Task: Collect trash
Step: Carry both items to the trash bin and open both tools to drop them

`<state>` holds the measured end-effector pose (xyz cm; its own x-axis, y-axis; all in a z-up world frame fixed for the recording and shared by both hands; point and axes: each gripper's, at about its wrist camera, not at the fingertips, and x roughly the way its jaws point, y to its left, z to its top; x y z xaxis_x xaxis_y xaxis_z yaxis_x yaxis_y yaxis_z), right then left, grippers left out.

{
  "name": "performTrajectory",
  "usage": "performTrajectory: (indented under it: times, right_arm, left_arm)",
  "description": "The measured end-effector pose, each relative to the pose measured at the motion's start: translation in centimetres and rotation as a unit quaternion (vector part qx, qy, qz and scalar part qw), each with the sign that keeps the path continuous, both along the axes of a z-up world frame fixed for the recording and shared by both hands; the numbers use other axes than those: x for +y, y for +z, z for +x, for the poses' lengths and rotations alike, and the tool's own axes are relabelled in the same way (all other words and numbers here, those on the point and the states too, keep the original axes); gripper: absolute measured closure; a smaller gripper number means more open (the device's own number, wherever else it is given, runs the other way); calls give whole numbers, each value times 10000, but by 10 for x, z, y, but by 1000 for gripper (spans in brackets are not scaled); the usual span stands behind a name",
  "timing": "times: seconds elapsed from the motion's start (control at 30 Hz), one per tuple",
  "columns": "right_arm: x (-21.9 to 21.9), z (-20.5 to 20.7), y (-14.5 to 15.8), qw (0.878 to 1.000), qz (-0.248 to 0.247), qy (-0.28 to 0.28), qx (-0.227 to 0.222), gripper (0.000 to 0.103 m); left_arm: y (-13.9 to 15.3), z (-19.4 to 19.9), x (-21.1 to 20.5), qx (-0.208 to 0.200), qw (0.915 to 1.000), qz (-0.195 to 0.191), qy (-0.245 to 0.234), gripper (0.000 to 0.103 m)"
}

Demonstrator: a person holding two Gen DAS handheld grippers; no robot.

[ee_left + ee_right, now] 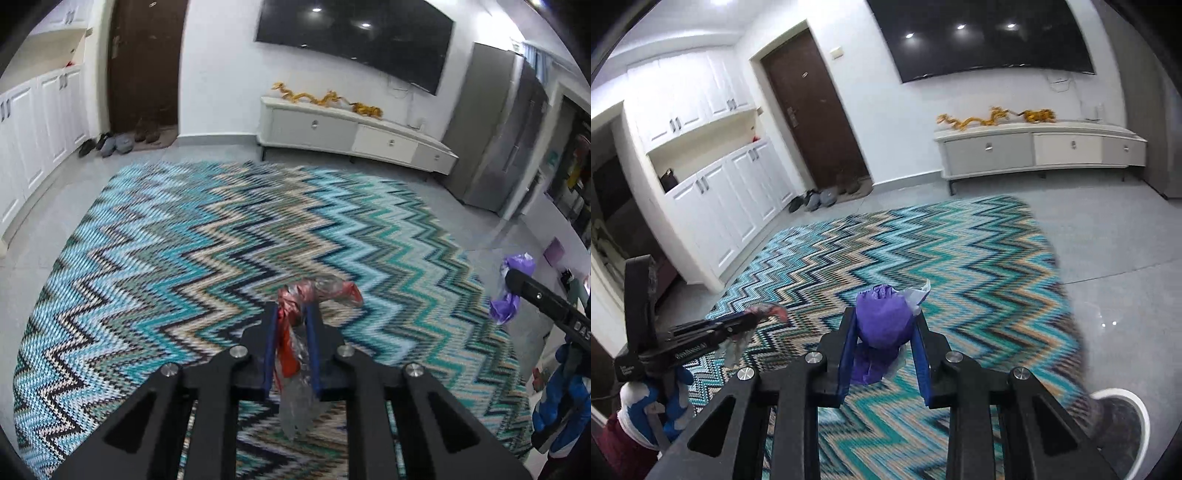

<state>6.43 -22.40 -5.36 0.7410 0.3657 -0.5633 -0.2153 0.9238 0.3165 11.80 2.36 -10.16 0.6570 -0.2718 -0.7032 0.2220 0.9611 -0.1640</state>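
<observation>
On the far left, beyond the left edge of the zigzag rug (923, 258), stand white cabinets (731, 195), with a dark brown door (816, 122) next to them and several shoes (820, 197) on the floor at its foot, just off the rug's far left corner.

Over the rug's near left part, the left gripper (291, 314) points down at a slant. Its two blue-padded fingers (270, 343) stand nearly together, pinched on a crumpled red and clear plastic wrapper (317, 291). The wrapper bunches out past the fingertips and trails back between the pads, clear of the rug as far as the blurred view lets me judge. In the right wrist view the same gripper shows side-on, with a hand in a blue and white glove (670, 391) on its handle.

Further right, the right gripper (886, 314) hangs over the rug's near middle. Its jaws stand only partly apart, pressed on either side of a crumpled purple wad (882, 321) with a scrap of white paper (918, 295) poking out beside it. The wad fills the gap between the pads and hangs a little below them.

Past the rug's far edge, a long white TV cabinet (1034, 147) stands against the wall with golden dragon ornaments (993, 118) on top and a dark television (982, 37) mounted above it. To the right of the rug, a tall grey refrigerator (506, 140) stands on the grey tiled floor (1108, 266).
</observation>
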Motion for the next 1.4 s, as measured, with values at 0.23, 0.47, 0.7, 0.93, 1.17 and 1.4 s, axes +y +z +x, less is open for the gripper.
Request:
performTrajectory:
  times: [0.23, 0.47, 0.7, 0.93, 1.17, 1.4]
  right_arm:
    - [-99, -40, -10, 9936, -83, -1115, 135, 76]
    - [-188, -62, -73, 9676, -473, -2246, 1052, 76]
    - [-238, -73, -133, 9461, -242, -2722, 1739, 74]
    - [-259, -81, -148, 9341, -247, -2983, 1947, 47]
    - [-255, -95, -122, 9348, -279, -3075, 1754, 46]
    - [-189, -87, -51, 9625, -389, -2545, 859, 37]
  left_arm:
    - [23, -13, -90, -72, 9947, -38, -1024, 89]
    - [17, -25, -226, 251, 9740, -121, -2249, 88]
    - [-24, -22, -327, 936, 9573, -63, -2734, 87]
    - [-49, -21, -360, 1243, 9498, -139, -2867, 46]
    - [-32, -36, -334, 612, 9623, 194, -2645, 46]
    - [0, -47, -269, -309, 9821, 691, -1723, 46]
